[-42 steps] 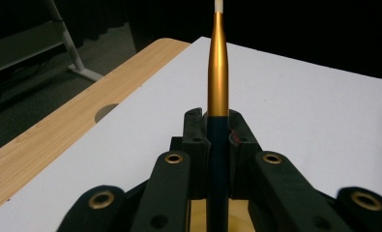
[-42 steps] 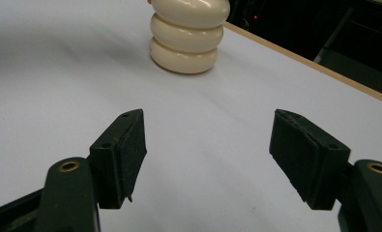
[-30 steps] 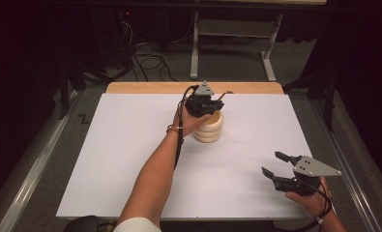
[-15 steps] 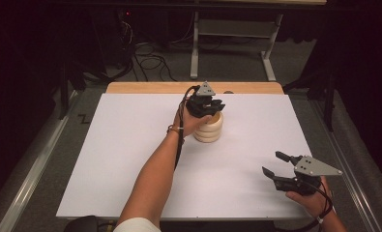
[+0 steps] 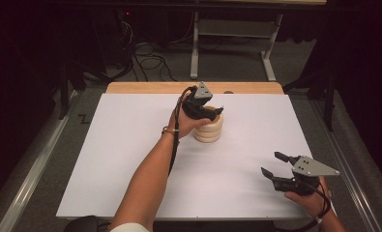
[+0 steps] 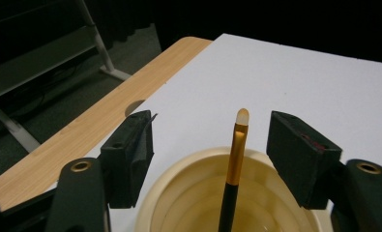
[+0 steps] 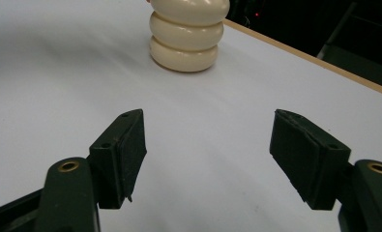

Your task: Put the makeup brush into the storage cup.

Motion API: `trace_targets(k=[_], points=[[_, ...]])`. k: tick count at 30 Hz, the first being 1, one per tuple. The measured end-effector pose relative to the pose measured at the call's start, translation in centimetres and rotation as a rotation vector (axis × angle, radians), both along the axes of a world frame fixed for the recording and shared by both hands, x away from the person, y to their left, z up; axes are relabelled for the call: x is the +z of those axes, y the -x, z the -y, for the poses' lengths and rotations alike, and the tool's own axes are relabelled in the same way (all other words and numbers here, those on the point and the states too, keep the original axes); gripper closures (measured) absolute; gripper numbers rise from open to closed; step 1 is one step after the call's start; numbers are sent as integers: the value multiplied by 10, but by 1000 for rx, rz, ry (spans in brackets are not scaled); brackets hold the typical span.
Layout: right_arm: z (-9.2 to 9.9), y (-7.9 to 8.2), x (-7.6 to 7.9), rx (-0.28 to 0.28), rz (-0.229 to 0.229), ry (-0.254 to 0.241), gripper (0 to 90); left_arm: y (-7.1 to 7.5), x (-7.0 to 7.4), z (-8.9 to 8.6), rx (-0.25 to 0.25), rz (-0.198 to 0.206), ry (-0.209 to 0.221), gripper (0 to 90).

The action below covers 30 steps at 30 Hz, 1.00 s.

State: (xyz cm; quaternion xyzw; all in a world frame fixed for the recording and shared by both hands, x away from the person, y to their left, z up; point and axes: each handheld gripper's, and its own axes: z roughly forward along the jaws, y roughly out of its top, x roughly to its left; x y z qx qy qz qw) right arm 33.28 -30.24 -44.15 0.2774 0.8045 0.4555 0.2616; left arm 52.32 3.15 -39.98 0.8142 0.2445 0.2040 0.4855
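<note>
A cream holder (image 5: 209,131) made of three stacked rings stands at the far middle of the white table top (image 5: 130,145). My left gripper (image 5: 215,112) hovers right over its mouth. In the left gripper view a brush (image 6: 237,150) with a black handle, gold ferrule and pale tip stands upright in the holder (image 6: 188,162). It sits between the jaws of my left gripper (image 6: 209,121), which have just been opening and touch it on neither side. My right gripper (image 5: 271,163) rests open and empty near the front right corner, pointing at the holder (image 7: 187,34).
A wooden strip (image 5: 154,88) runs along the table's far edge. Behind it stand a metal frame (image 5: 196,43) and cables (image 5: 150,58) on the floor. A forearm reaches across the middle of the table to the holder.
The left gripper's jaws have spread apart above the holder, leaving the brush standing free. Both hands have stayed about where they were.
</note>
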Motion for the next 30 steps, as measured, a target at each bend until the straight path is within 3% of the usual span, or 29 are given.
trace_targets(k=[3, 10, 18, 30], points=[[-1, 0, 0, 1, 7, 3, 295, 4, 5, -3, 24, 13, -9, 280], [-3, 1, -2, -10, 15, 14, 290, 16, 15, -11, 20, 39, -43, 224], [-3, 0, -4, -9, 8, 11, 289, 31, 20, -15, 11, 72, -69, 216], [-5, 0, -4, -15, 3, 16, 291, 47, 26, -30, 22, 83, -107, 176]])
